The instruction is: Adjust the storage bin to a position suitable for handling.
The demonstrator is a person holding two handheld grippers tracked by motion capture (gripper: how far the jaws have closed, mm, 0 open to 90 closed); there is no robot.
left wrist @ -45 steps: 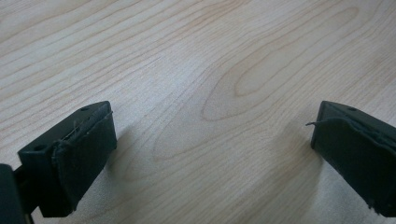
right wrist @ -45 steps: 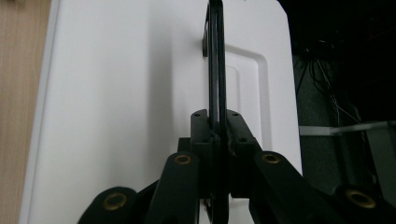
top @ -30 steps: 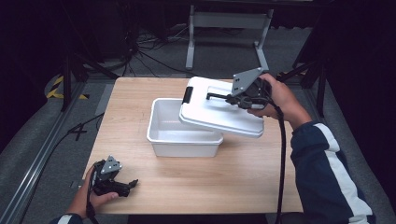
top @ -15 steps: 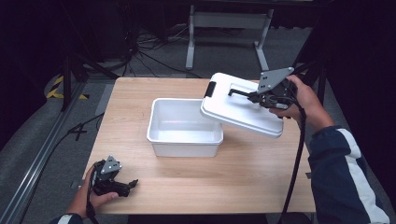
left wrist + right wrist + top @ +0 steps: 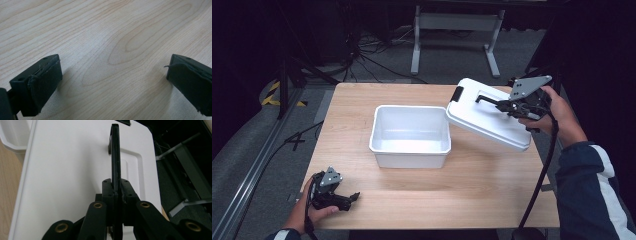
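Carried clear of the open white plastic tub [image 5: 410, 134] by its black handle [image 5: 114, 152], white rectangular lid [image 5: 489, 117] now hanging tilted from the clamped right hand-held gripper [image 5: 508, 105], left hand-held gripper [image 5: 348, 198] wide open, empty.

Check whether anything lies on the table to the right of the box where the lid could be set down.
Nothing visible does. The right gripper holds the lid by its black handle, tilted, to the right of the open box. The bare wooden table beneath it holds no objects.

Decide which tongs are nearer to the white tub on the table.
Right. The right tongs hold the lid by its handle just right of the white tub; the left tongs rest open near the table's front-left corner.
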